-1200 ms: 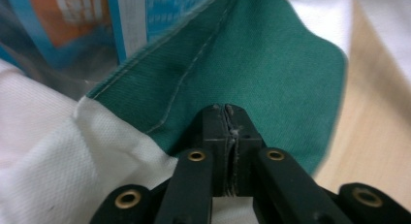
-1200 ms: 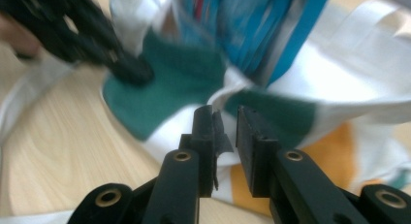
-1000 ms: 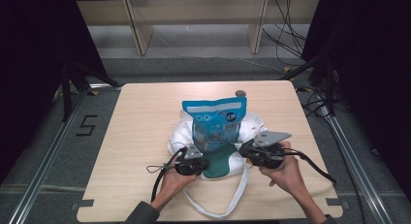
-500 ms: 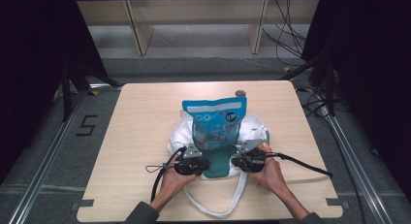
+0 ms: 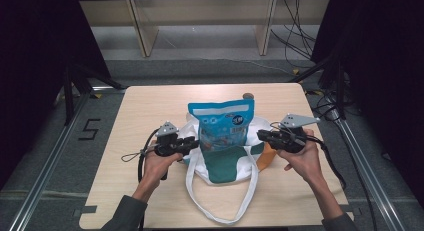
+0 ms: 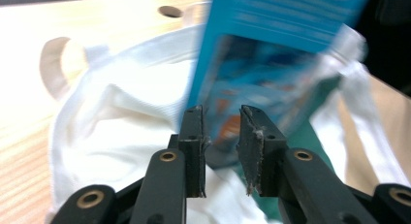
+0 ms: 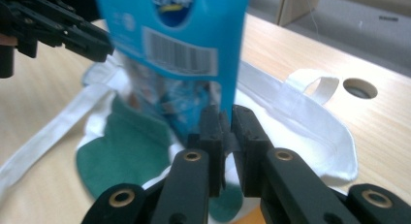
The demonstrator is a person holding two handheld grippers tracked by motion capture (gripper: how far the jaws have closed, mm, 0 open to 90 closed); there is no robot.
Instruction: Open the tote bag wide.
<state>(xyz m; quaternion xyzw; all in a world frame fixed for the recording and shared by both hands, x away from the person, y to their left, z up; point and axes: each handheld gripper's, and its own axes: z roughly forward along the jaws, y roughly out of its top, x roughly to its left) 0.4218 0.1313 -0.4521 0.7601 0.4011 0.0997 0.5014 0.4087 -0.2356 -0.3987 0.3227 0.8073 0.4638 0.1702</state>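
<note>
Blue plastic snack pouch (image 5: 221,126) stands upright in the mouth of a white and green cloth tote bag (image 5: 226,163), which lies near the middle of the light wooden surface (image 5: 140,111). The white straps of the bag trail toward the person's edge of the surface.

The left gripper (image 5: 189,144) is at the left side of the bag. In the left gripper view its 2 jaws stand apart, with a clear gap between them, just in front of the lower part of the pouch (image 6: 271,64) and the white cloth (image 6: 121,112); they hold nothing.

The right gripper (image 5: 261,135) is at the right side of the bag. In the right gripper view its 2 jaws are nearly together, pinching the lower right edge of the pouch (image 7: 189,40). The left gripper (image 7: 104,45) shows at the upper left of that view.
</note>
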